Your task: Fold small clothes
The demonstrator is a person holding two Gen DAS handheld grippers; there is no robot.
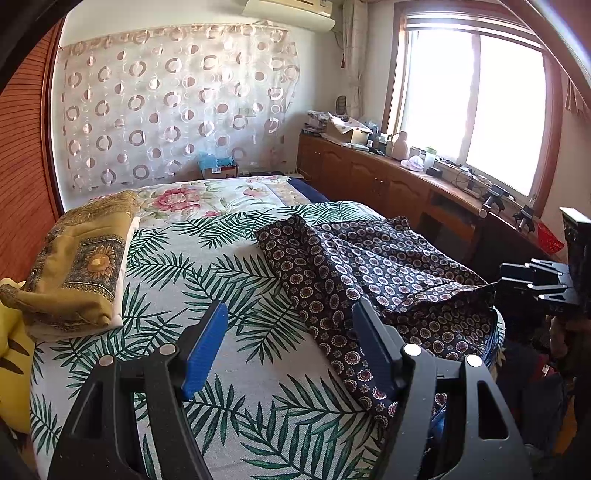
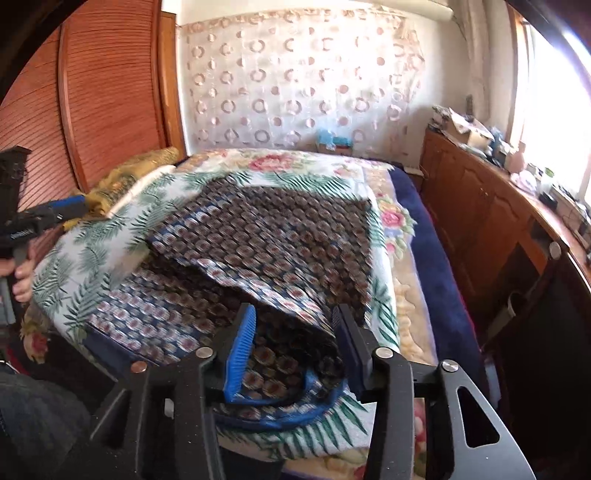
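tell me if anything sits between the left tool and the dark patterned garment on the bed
Nothing visible does. The left tool is open over the leaf-print sheet, and the dark patterned garment already lies right beside its right-hand finger. The folded yellow cloth sits off to the other side, out of the way.

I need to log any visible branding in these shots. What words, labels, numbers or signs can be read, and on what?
No text can be read.
White lettering on the black left gripper body: too small and blurred.
Air conditioner label on the white wall unit: too small.
Cardboard box on the wooden sideboard: no legible print.
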